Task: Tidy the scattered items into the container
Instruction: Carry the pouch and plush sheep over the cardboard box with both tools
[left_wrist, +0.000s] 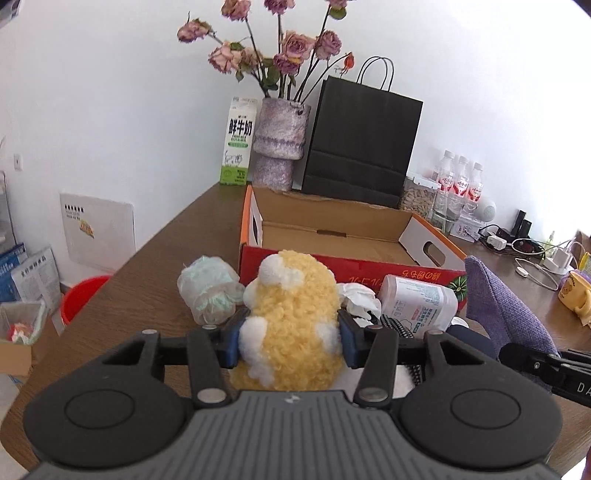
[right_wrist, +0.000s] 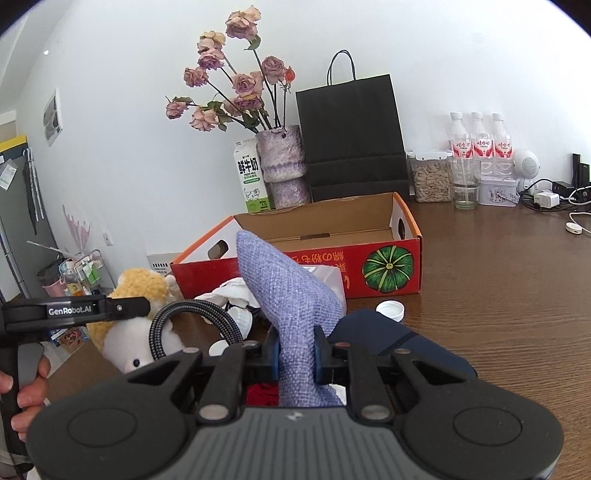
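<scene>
1. Two grips are on right now. Our left gripper (left_wrist: 290, 341) is clamped on the fluffy yellow-and-white plush toy (left_wrist: 291, 314), blue pads pressed into its sides. Our right gripper (right_wrist: 295, 356) is pinched tight on the lavender woven fabric piece (right_wrist: 288, 295), which stands up between the jaws like a peak.

2. The relation that matters: the open red-and-orange cardboard box with the pumpkin print (left_wrist: 332, 221) sits straight ahead on the far side of both grippers, its near red wall just past the plush. So it looks like a forward carry over that wall for either hand.

3. The box's long axis runs left to right across the brown wooden table (left_wrist: 155, 266), so there's plenty of width to drop into.

4. From the left wrist view the plush looks nearest the box, almost against the near wall. The fabric in the right wrist view (right_wrist: 288, 295) hangs a bit nearer to us, with clutter between.

5. Left on the table in front of the box: a crumpled clear plastic bag (left_wrist: 208, 288), a white plastic bottle lying on its side (left_wrist: 417, 302) and a white round cap (right_wrist: 389, 310). The box looks empty, so we'd say it's early days.
</scene>
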